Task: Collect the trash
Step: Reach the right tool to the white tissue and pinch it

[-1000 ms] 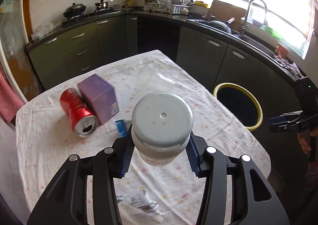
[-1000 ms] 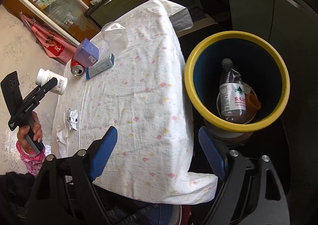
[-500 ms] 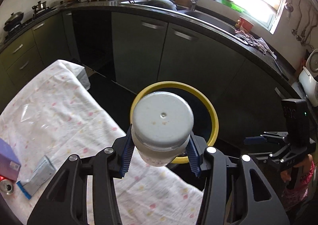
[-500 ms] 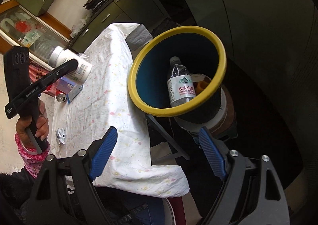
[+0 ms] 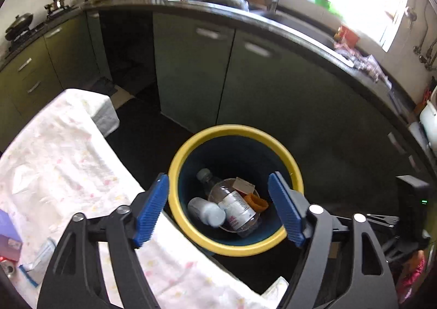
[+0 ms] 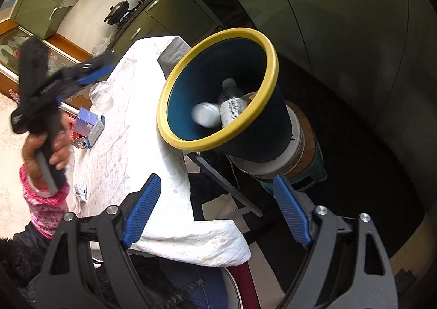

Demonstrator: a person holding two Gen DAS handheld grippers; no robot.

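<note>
Left wrist view: left tongs (image 5: 218,210) wide open, empty, above one yellow-rimmed trash bin (image 5: 295,172). In the bin between the tips: one white pill bottle (image 5: 206,212), one clear water bottle (image 5: 232,203), one orange scrap (image 5: 256,202). Tabletop (image 5: 54,167) left of the tongs.

Right wrist view: right tongs (image 6: 217,212) wide open, empty. One bin (image 6: 270,52) ahead, two bottles inside. Left of the tips on the tabletop: one glass jar (image 6: 102,96), one purple box (image 6: 86,120), one can (image 6: 81,141).

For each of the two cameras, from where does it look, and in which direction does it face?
Left wrist: on the left gripper, above the yellow-rimmed dark bin, facing down into it; only its open blue-padded fingers show.
Right wrist: on the right gripper, lower at the white-clothed table's end, facing the bin; shows its open fingers, the left gripper and hand.
Shared: bin, white plastic jar, clear bottle, table.
</note>
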